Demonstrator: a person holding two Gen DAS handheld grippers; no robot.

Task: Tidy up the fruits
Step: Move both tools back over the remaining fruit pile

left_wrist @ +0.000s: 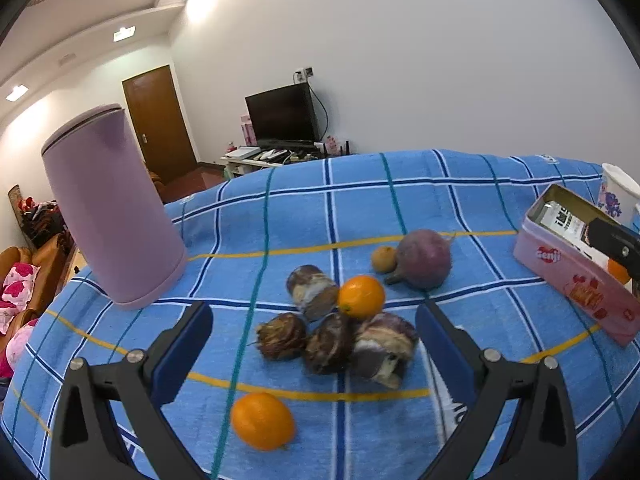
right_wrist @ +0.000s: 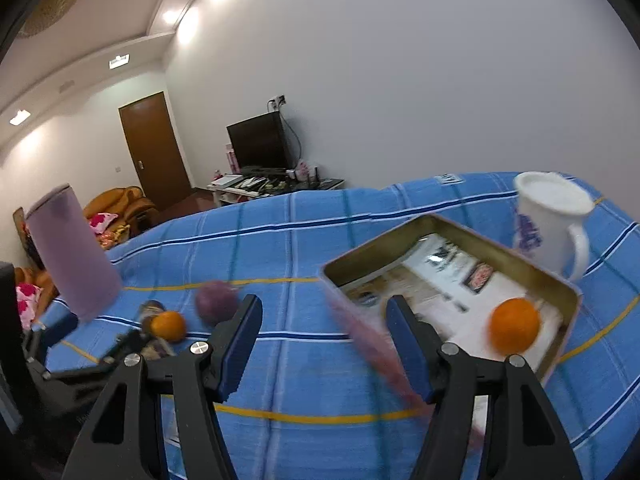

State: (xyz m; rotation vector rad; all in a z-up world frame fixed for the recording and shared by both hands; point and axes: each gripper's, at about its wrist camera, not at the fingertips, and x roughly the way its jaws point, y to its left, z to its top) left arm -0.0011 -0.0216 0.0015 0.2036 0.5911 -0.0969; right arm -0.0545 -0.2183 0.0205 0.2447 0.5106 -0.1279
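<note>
Nearest, the left gripper (left_wrist: 314,344) hangs spread and empty over the blue checked cloth (left_wrist: 500,320), one orange (left_wrist: 263,421) lying just below its fingers and a second orange (left_wrist: 361,296) resting against the brown roots (left_wrist: 332,340) between them. Farther right, the right gripper (right_wrist: 324,344), also spread and empty, straddles the pink tin's (right_wrist: 440,236) near wall; a third orange (right_wrist: 515,329) sits inside.

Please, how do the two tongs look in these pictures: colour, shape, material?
Both the left tongs and the right tongs share one design: black plastic triangular arms with cut-outs, silver round bolts at the joints, and flat dark-blue fingers with ribbed edges. No cables, sleeves or markings show.
</note>
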